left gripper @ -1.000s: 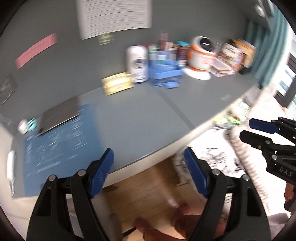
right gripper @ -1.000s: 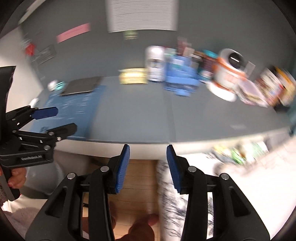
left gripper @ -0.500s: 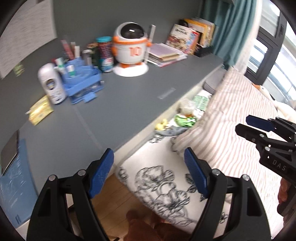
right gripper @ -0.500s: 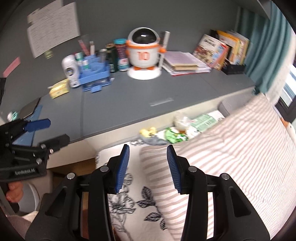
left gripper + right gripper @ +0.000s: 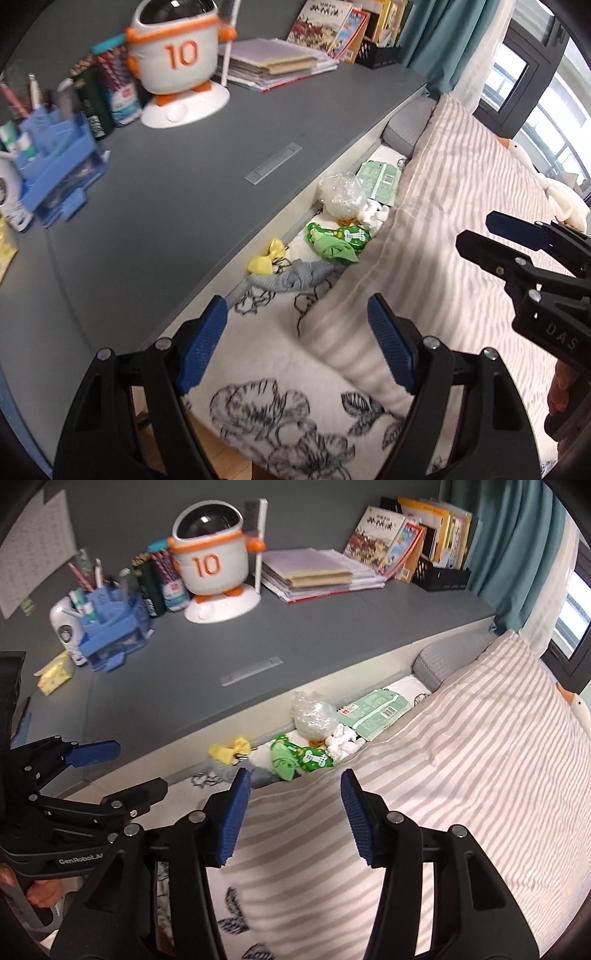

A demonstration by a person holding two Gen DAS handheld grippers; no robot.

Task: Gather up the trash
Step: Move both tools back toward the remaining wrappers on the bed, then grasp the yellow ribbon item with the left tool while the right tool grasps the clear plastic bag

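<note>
Your left claw [image 5: 295, 341] and right claw [image 5: 293, 814] are hanging wide and empty over the bed [image 5: 461, 775]; pens are sitting in the blue organizer [image 5: 110, 635] on the desk [image 5: 258, 646].

Daylight pours in from the window [image 5: 532, 92], blown out white. The striped blanket [image 5: 461, 775] near it is bright, the desk [image 5: 184, 192] dimmer. Robot toy [image 5: 177, 62] looks motion-smeared. Fisheye bends edges, corners go black.

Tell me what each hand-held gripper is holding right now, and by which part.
Nothing is held. The left hand-held gripper and the right hand-held gripper are both open and empty, above the bed.
</note>
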